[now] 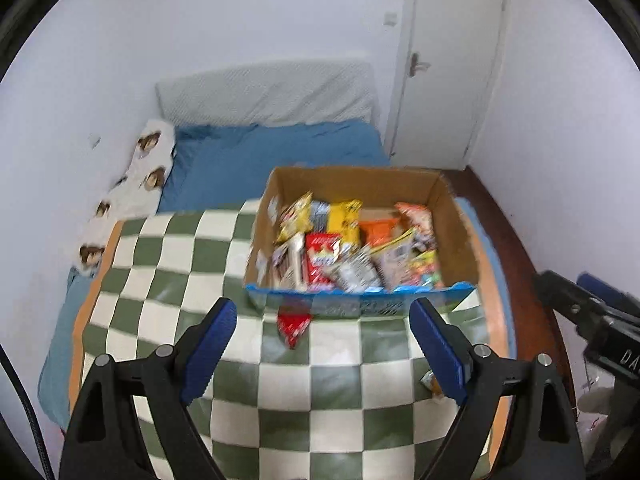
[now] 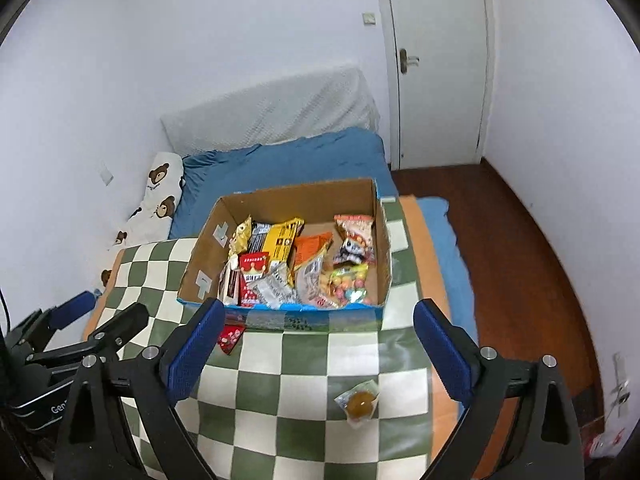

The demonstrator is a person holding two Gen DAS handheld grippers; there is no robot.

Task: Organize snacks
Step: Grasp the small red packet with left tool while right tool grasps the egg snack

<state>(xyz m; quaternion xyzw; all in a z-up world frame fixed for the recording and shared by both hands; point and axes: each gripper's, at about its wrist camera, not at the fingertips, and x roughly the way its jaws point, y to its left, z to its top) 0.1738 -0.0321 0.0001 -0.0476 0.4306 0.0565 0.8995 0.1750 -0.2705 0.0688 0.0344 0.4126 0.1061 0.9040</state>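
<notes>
Cardboard box (image 2: 200,264): most snacks in. Left out on checked blanket (image 2: 304,376): red packet (image 2: 230,338), jelly cup (image 2: 360,402). Your left tongs (image 1: 322,344), right tongs (image 2: 318,344): wide, empty.

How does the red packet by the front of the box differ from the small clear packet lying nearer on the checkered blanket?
The red packet is opaque red and lies right against the cardboard box; the clear packet is see-through, shows a round brown piece inside, and lies well apart from the box. The red packet looks larger and more pointed. Both lie outside the box on the checkered blanket.
</notes>
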